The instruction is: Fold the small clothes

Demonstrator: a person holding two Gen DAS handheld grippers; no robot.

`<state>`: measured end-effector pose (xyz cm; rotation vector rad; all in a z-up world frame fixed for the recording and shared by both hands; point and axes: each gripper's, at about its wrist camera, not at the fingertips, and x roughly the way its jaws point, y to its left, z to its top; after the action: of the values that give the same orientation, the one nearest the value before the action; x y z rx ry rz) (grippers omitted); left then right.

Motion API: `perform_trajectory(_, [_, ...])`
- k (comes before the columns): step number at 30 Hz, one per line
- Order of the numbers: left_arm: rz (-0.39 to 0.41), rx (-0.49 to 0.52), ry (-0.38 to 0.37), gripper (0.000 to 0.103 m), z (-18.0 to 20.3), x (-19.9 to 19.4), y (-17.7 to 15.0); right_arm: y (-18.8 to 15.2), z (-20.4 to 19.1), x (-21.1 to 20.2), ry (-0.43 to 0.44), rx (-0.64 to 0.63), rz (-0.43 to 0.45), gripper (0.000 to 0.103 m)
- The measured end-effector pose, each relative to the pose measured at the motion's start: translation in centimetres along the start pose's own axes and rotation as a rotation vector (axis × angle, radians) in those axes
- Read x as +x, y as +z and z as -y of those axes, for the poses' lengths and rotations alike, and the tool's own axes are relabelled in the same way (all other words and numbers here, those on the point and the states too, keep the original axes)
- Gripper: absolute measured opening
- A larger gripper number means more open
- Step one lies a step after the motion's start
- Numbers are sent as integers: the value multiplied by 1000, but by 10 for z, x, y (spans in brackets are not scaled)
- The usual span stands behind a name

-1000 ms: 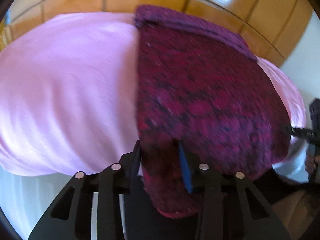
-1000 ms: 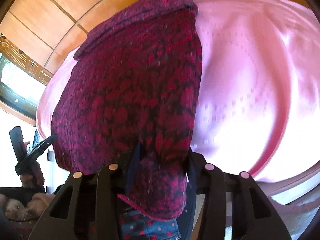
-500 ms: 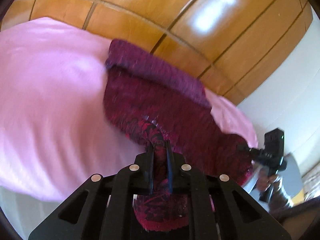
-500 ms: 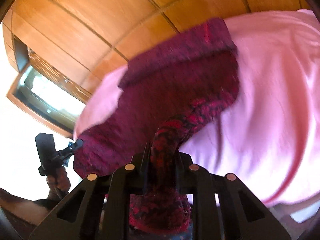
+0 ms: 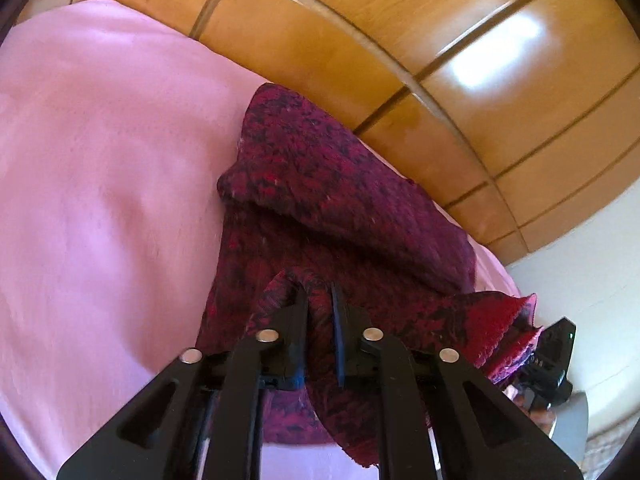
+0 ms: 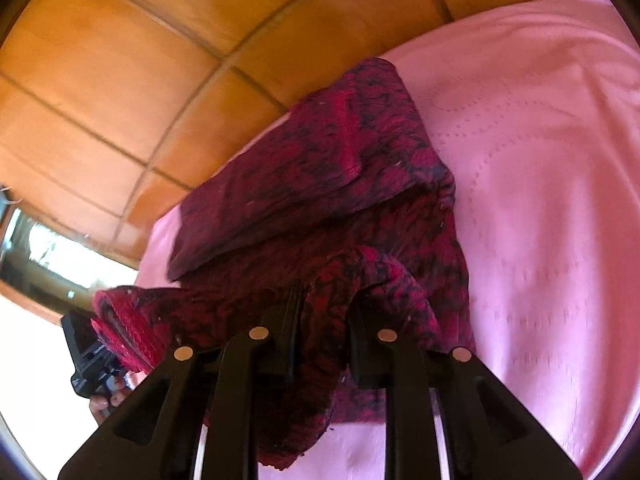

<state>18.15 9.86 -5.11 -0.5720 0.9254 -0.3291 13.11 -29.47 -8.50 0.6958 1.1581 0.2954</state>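
A dark red and black knit garment [image 5: 344, 184] lies on a pink bedsheet [image 5: 100, 180], its far end doubled over into a thick fold. My left gripper [image 5: 319, 292] is shut on the near hem, which hangs bunched between its fingers. In the right wrist view the same garment [image 6: 320, 168] is pinched at its other near corner by my right gripper [image 6: 325, 300]. Those jaws are opening slightly, with thick cloth still pressed between the pads. The hem stretches lifted between the two grippers.
A glossy wooden panelled wall [image 5: 400, 40] stands right behind the bed. The pink sheet [image 6: 540, 160] spreads wide to the right of the garment. A window [image 6: 52, 256] shows at the left, and a hand [image 6: 104, 400] holds the other gripper's black body.
Both grippers shut on the garment's near hem, lifted it and carried it toward the far end. The flat garment now bunches up, with less of it spread on the sheet.
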Motion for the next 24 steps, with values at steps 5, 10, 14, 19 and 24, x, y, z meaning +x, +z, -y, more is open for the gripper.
perform_trajectory(5, [104, -75, -5, 75, -10, -13, 14, 15, 11, -2, 107, 68, -15, 53])
perform_trajectory(10, [158, -75, 18, 75, -34, -36, 11, 12, 16, -43, 166, 26, 101, 89])
perform_trajectory(14, [108, 18, 17, 75, -48, -40, -16, -9, 18, -58, 72, -88, 118, 89])
perform_trajectory(19, [52, 67, -62, 75, -53, -35, -51, -33, 20, -37, -83, -217, 37, 63])
perform_trajectory(24, [-22, 171, -5, 36, -36, -13, -73, -43, 10, -12, -204, -277, 50, 22])
